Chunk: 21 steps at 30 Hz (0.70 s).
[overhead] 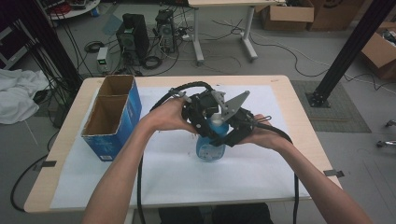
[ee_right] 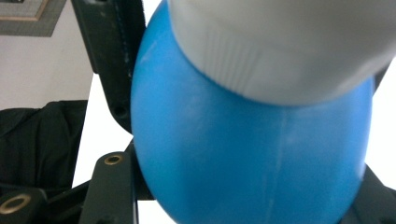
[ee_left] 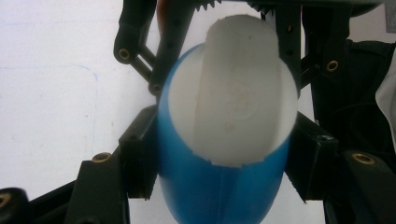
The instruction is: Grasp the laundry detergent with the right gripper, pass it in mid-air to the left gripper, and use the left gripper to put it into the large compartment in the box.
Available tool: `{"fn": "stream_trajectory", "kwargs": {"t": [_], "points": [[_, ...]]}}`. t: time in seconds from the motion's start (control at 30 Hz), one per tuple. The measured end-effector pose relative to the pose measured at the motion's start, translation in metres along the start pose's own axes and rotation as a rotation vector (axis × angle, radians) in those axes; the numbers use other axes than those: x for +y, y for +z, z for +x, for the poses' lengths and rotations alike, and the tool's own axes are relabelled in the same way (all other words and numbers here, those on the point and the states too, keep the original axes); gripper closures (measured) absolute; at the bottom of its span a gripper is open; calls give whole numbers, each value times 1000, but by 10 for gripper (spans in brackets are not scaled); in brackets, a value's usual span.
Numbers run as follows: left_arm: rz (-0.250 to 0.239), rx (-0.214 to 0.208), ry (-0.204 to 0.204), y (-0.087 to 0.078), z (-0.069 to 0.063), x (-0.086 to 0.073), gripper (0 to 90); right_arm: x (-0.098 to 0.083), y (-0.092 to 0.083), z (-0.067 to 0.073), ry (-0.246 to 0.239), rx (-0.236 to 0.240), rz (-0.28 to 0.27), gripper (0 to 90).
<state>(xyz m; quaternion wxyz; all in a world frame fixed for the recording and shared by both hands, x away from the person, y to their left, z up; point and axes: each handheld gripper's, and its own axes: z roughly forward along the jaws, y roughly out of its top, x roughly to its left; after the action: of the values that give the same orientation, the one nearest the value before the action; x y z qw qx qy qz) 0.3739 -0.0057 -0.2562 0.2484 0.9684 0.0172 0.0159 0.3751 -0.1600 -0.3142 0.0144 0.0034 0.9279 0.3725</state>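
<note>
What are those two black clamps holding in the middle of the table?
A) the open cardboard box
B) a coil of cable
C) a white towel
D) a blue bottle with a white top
D: both hand-held grippers meet at the blue bottle, and the left gripper view shows black jaws pressed against its sides below the white top.

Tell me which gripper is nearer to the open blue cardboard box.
Left. The left gripper clamps the blue spray bottle on the side facing the blue cardboard box, apart from it. The right gripper grips the bottle's far side, farther from the box.
</note>
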Motion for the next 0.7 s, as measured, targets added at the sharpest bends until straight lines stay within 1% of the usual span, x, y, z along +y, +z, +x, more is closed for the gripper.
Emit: {"fn": "stream_trajectory", "kwargs": {"t": [0.13, 0.17, 0.33, 0.43, 0.7], "points": [[0, 6, 2, 1, -1, 0, 381, -2, 0, 0, 4, 0, -10, 433], [5, 6, 8, 1, 0, 1, 381, -2, 0, 0, 3, 1, -10, 432], [5, 5, 4, 1, -1, 2, 381, -3, -1, -1, 9, 6, -15, 428], [3, 14, 3, 2, -1, 2, 381, -4, -1, -1, 13, 7, -20, 417], [9, 18, 4, 4, -2, 2, 380, -6, 0, -1, 16, 12, -10, 374]]}}
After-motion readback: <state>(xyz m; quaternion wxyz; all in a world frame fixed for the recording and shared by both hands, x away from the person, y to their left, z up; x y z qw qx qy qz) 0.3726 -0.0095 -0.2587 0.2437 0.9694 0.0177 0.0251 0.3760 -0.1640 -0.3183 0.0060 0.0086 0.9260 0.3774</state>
